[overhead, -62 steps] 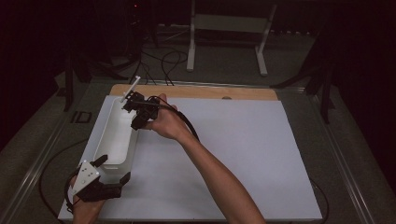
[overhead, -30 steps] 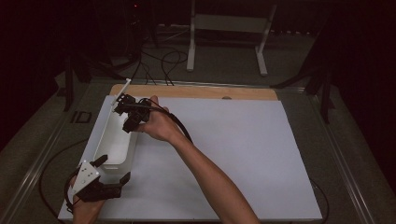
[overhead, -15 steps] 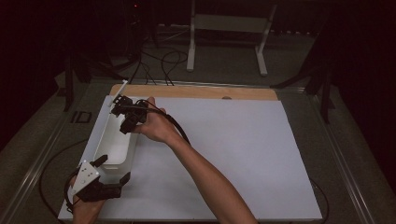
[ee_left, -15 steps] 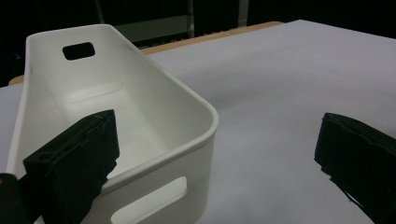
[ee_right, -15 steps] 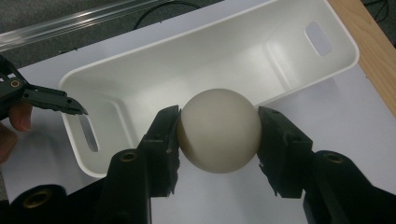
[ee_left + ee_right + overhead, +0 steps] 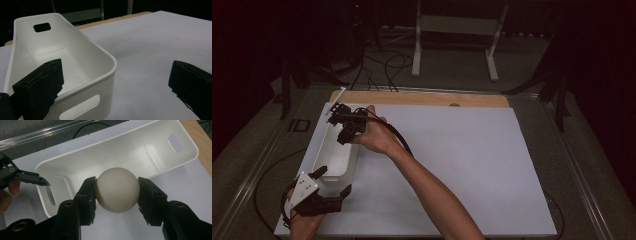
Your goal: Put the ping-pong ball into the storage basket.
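- White sheet [image 6: 452,165] covers most of the table, with a strip of bare wood [image 6: 422,98] along its far edge.
- White plastic bin [image 6: 333,152] lies lengthwise at the sheet's left side — a handle slot in each end wall, nothing inside it.
- Left gripper [image 6: 333,182], at the near left corner, has its jaws spread wide across the bin's near end: one jaw inside the rim, the other outside on the sheet, neither pressing.
- Right gripper [image 6: 117,188] hangs over the bin's far end, jaws clamped on the cream ball.
- Cream ball [image 6: 117,190] — squeezed between both pads, above the bin's rim.
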A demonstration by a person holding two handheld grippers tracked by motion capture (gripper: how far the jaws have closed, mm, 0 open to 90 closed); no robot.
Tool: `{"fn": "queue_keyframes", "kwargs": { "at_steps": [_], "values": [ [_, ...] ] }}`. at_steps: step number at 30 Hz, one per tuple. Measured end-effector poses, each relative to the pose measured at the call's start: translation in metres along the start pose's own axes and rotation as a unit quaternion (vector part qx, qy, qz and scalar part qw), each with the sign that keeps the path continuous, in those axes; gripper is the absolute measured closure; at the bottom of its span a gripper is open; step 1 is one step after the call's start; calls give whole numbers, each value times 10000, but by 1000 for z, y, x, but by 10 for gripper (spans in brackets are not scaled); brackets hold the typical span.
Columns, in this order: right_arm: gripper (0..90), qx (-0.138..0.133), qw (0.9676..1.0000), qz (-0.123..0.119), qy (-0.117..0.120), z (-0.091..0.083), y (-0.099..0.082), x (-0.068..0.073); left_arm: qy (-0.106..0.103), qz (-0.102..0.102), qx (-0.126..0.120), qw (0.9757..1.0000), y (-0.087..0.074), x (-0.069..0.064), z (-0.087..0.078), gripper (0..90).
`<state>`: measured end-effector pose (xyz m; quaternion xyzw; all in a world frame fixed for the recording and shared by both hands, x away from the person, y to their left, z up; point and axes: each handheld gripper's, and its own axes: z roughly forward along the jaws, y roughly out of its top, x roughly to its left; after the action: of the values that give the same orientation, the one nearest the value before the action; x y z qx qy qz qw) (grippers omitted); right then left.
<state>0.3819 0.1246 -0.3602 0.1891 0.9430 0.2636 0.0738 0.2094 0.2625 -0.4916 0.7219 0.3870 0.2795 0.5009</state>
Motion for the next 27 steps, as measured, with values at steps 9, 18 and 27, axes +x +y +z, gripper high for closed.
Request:
{"fn": "queue_keyframes", "kwargs": {
  "at_steps": [9,18,27],
  "values": [
    [509,12,10000,-8,23,4,2,3,0,-10,-2,10000,0,0,0,3],
    [509,10,10000,-22,17,9,4,6,-1,-8,2,10000,0,0,0,3],
    [508,36,10000,10,43,12,6,9,-6,-16,1,10000,0,0,0,3]
  ]
}}
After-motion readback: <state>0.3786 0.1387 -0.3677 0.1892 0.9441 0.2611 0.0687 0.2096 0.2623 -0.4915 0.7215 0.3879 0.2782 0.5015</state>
